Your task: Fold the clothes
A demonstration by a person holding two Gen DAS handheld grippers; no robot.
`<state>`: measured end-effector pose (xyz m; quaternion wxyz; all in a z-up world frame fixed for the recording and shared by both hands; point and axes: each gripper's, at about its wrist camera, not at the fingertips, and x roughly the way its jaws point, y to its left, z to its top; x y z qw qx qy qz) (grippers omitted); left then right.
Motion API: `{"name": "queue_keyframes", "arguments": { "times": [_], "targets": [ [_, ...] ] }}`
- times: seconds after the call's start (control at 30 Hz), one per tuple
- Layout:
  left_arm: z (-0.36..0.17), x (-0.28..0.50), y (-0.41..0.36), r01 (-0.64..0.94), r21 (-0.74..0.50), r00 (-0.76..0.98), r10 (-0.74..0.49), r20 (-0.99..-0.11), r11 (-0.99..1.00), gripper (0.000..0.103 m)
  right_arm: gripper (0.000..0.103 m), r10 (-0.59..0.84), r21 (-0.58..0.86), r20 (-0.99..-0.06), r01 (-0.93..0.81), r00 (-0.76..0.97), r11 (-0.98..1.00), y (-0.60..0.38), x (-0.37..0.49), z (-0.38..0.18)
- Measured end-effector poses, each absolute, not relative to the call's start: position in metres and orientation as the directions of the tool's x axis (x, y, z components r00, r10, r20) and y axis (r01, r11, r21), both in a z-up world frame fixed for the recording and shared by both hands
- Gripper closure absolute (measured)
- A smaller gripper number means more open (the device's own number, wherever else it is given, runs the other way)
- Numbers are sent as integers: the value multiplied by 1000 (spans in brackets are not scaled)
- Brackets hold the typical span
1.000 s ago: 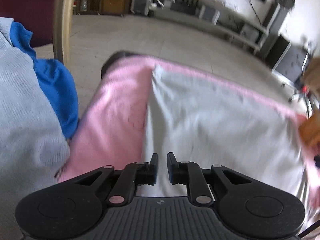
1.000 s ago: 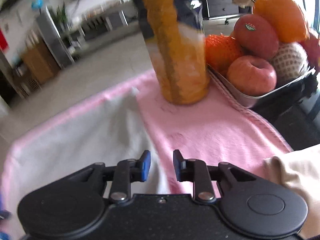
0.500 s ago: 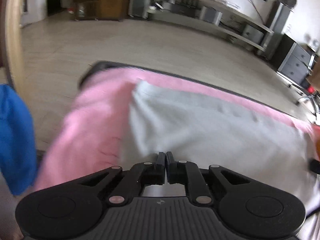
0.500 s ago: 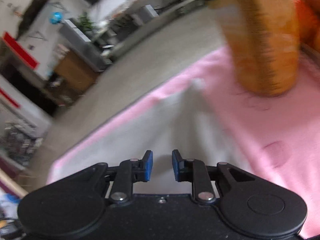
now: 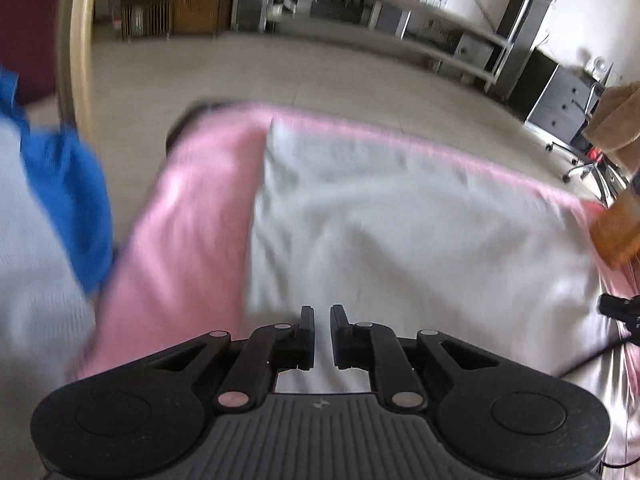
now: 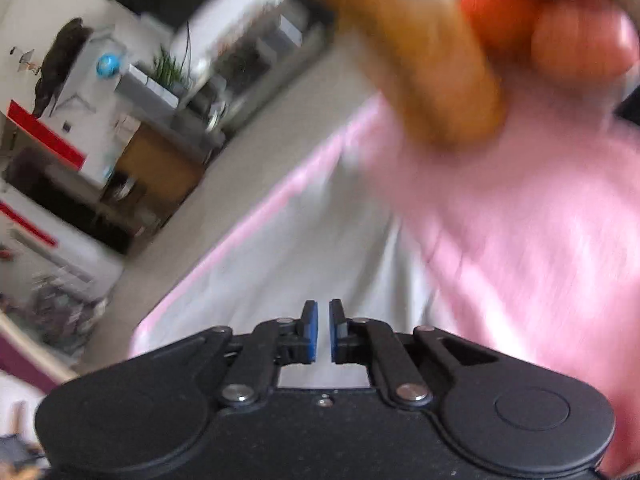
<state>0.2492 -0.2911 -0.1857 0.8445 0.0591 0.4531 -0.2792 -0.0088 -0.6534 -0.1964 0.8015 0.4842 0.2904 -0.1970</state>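
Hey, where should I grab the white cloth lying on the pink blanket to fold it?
Probably the white cloth by its two near corners, coming from the near edge. It lies flat on the pink blanket, and those corners sit just ahead of each gripper.

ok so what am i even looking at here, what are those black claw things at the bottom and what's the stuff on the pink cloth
The black things are handheld grippers, one in each of a person's hands, each with a wide-angle camera looking out along its two fingers. One picture comes from the left gripper, the other from the right gripper.

Both look down at a pink cloth covering a surface, with a light grey garment spread flat on it, ready for folding. An orange container and blurred fruit stand at the cloth's far right. To the left are a pale knit and something blue.

On both grippers the fingers are nearly together. The near edge of the grey garment runs under them, but whether it is pinched is hidden.
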Motion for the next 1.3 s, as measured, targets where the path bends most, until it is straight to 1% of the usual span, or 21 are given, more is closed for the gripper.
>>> {"name": "queue_keyframes", "arguments": {
  "times": [0.03, 0.07, 0.1, 0.17, 0.2, 0.23, 0.27, 0.3, 0.43, 0.47, 0.5, 0.57, 0.63, 0.67, 0.8, 0.9, 0.97, 1.03, 1.1, 1.23, 1.3],
  "targets": [
    [-187, 249, -286, 505, -143, 441, -397, -805, 851, 92, 98, -17, 656, -679, 618, 734, 433, -653, -10, -203],
    [-186, 251, -279, 481, -134, 453, -377, -808, 867, 92, 103, -23, 657, -685, 630, 728, 414, -656, -15, -207],
    [-184, 251, -274, 450, -82, 482, -320, -816, 889, 92, 103, -48, 662, -684, 648, 728, 377, -660, -26, -208],
    [-177, 248, -265, 385, 91, 556, -153, -817, 918, 97, 103, -128, 648, -695, 694, 707, 313, -663, -52, -205],
    [-172, 244, -259, 381, 139, 579, -119, -806, 914, 98, 103, -179, 610, -717, 731, 673, 305, -660, -64, -199],
    [-165, 238, -251, 389, 156, 593, -117, -797, 908, 98, 99, -230, 561, -743, 772, 629, 300, -659, -74, -192],
    [-156, 230, -243, 403, 150, 600, -137, -788, 903, 97, 95, -285, 498, -770, 816, 572, 293, -656, -84, -181],
    [-144, 220, -235, 421, 127, 602, -172, -780, 898, 96, 95, -294, 492, -768, 818, 569, 297, -651, -93, -171],
    [-111, 185, -210, 487, -9, 579, -330, -746, 873, 95, 94, -283, 539, -725, 773, 628, 334, -628, -130, -132],
    [-109, 180, -208, 502, -54, 563, -373, -738, 863, 92, 94, -280, 558, -702, 750, 655, 355, -620, -135, -122],
    [-110, 177, -206, 515, -96, 541, -410, -734, 852, 90, 92, -276, 577, -676, 723, 684, 380, -614, -141, -114],
    [-121, 175, -209, 526, -157, 500, -453, -738, 836, 90, 88, -267, 611, -621, 669, 737, 423, -609, -148, -103],
    [-141, 177, -217, 528, -189, 466, -468, -751, 828, 91, 85, -258, 610, -605, 647, 753, 458, -609, -139, -108],
    [-149, 175, -221, 529, -199, 447, -470, -761, 825, 92, 85, -253, 607, -599, 637, 760, 475, -609, -134, -110],
    [-169, 179, -237, 564, -206, 408, -487, -772, 799, 92, 85, -204, 569, -647, 643, 735, 513, -607, -112, -128],
    [-180, 182, -246, 589, -216, 382, -504, -775, 779, 92, 85, -42, 652, -645, 578, 763, 491, -612, -91, -153],
    [-190, 184, -250, 584, -185, 382, -469, -796, 790, 92, 85, 54, 685, -650, 553, 758, 475, -609, -78, -169],
    [-194, 187, -248, 558, -148, 412, -428, -805, 816, 91, 85, 108, 682, -672, 556, 732, 476, -606, -70, -182],
    [-194, 189, -242, 525, -120, 441, -390, -808, 842, 92, 100, 101, 674, -686, 578, 720, 460, -610, -73, -190],
    [-191, 189, -232, 474, -88, 473, -338, -813, 876, 91, 103, -82, 617, -722, 693, 687, 374, -633, -108, -181],
    [-188, 182, -233, 474, -22, 513, -297, -806, 880, 91, 103, -185, 567, -744, 753, 642, 333, -642, -126, -175]
  ]
}}
